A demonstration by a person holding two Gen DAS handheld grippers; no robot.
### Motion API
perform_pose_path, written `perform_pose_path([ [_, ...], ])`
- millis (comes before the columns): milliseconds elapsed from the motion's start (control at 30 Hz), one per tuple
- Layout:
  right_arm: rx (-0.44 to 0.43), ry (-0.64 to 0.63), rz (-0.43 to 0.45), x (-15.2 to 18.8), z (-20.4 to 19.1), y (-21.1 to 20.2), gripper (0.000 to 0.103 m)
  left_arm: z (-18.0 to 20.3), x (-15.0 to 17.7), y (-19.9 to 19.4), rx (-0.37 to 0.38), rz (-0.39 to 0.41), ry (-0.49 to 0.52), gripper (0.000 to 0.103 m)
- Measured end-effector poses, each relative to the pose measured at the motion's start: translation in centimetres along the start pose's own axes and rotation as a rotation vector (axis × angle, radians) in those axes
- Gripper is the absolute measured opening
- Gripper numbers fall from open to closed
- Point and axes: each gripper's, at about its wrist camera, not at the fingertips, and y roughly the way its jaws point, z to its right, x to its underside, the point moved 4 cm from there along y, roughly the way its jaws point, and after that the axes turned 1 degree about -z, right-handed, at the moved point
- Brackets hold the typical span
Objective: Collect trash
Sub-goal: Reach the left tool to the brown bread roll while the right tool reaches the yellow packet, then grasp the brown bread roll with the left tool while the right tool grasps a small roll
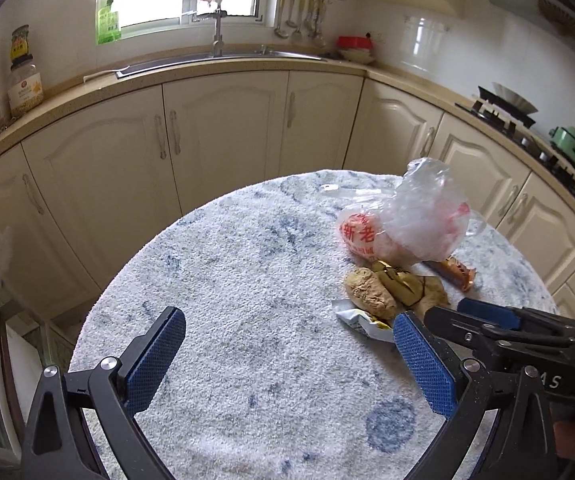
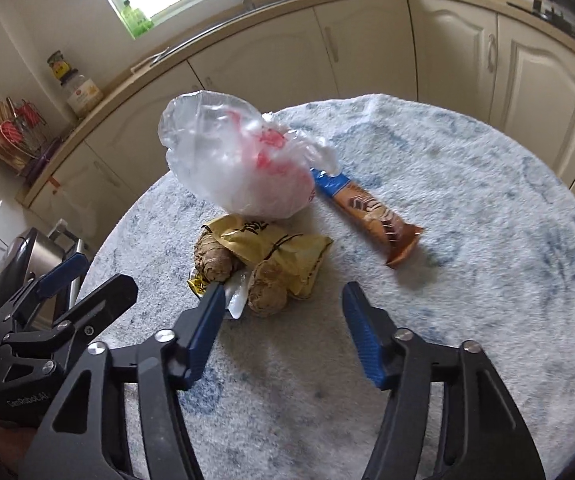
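Observation:
A heap of trash lies on the round table point(image 1: 247, 280): a clear plastic bag with red print point(image 2: 239, 160), an orange-brown snack bar wrapper point(image 2: 371, 216), a crumpled yellow wrapper point(image 2: 275, 248), two ginger pieces point(image 2: 267, 288) and a small silvery wrapper point(image 2: 235, 300). My right gripper point(image 2: 283, 292) is open, its tips on either side of the nearer ginger piece without pressing it. My left gripper point(image 1: 289, 320) stands wide open over bare cloth, left of the bag point(image 1: 403, 220) and the ginger point(image 1: 369, 294). The right gripper point(image 1: 445, 307) shows beside it.
The table wears a fuzzy white-and-blue cloth. Cream cabinets point(image 1: 223, 132) with a sink point(image 1: 223, 58) curve behind it, and a stove point(image 1: 503, 116) is at the right. A steel bin or appliance point(image 2: 35, 252) stands left of the table. The left gripper point(image 2: 107, 270) is close beside the right one.

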Motion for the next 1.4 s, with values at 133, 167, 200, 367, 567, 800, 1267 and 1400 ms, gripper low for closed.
perform_pose_path([
  [133,-0.012,-0.001,-0.008,0.4,0.0,0.6,0.036,0.6,-1.1,2.0,0.020,-0.006,0.026,0.102],
  [167,-0.014,0.004,-0.003,0.4,0.1,0.5,0.035,0.9,-1.4,2.6,0.028,-0.006,0.036,0.102],
  [200,-0.014,0.007,0.002,0.4,0.2,0.4,0.034,1.2,-1.6,3.1,0.039,-0.007,0.047,0.102],
  [367,-0.005,0.018,0.009,0.3,1.2,-0.2,0.034,1.3,-3.0,6.1,0.065,-0.029,0.060,0.102],
  [567,0.012,0.011,0.009,0.6,1.5,-0.9,0.036,1.7,-4.2,10.2,0.115,-0.093,0.099,0.098],
  [800,0.018,0.008,0.004,0.6,1.8,-1.3,0.036,2.5,-5.8,12.7,0.149,-0.110,0.111,0.062],
  [1267,0.023,0.004,-0.018,1.0,0.4,0.1,0.031,-0.5,-8.8,15.6,0.185,-0.065,0.012,0.037],
  [1400,0.008,0.000,0.003,1.4,0.1,-0.7,0.022,-1.8,-9.1,15.0,0.170,-0.040,-0.012,0.037],
])
